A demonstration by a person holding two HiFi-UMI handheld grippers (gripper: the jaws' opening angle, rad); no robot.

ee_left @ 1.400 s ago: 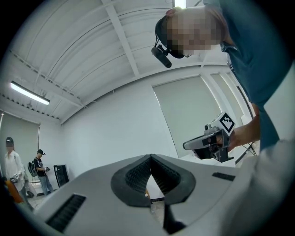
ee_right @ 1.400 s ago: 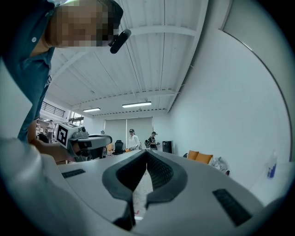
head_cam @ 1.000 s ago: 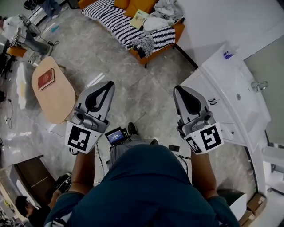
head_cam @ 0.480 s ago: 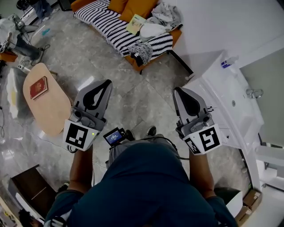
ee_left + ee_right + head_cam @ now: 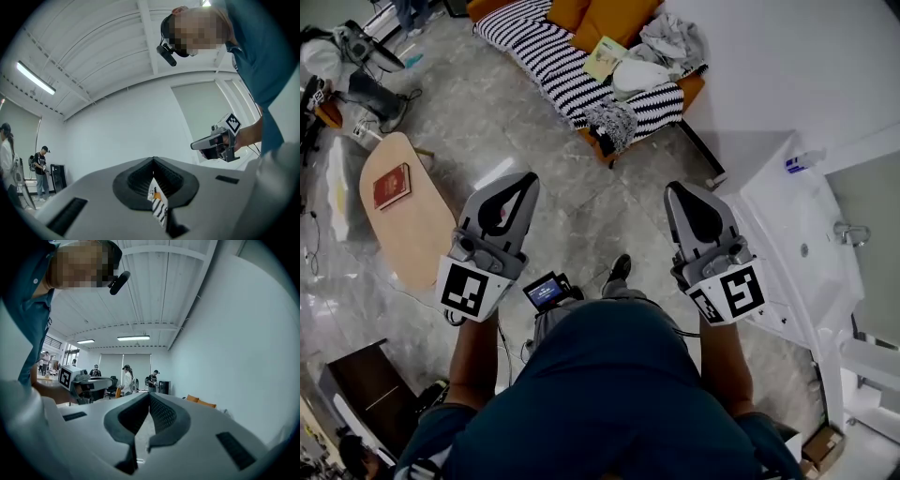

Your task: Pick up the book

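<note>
Both jaws are pressed together on nothing: left gripper lower left of centre, right gripper lower right. Further off, the red book lies flat on the oval table at the left edge, well apart from both. Unless the jaws open, a reach would likely shove the book rather than grasp it. The yellow booklet on the sofa, top centre, could be mistaken for it. No writing is legible, only square markers.

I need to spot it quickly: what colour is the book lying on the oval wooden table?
Dark red; the book shows best in the head view.
</note>
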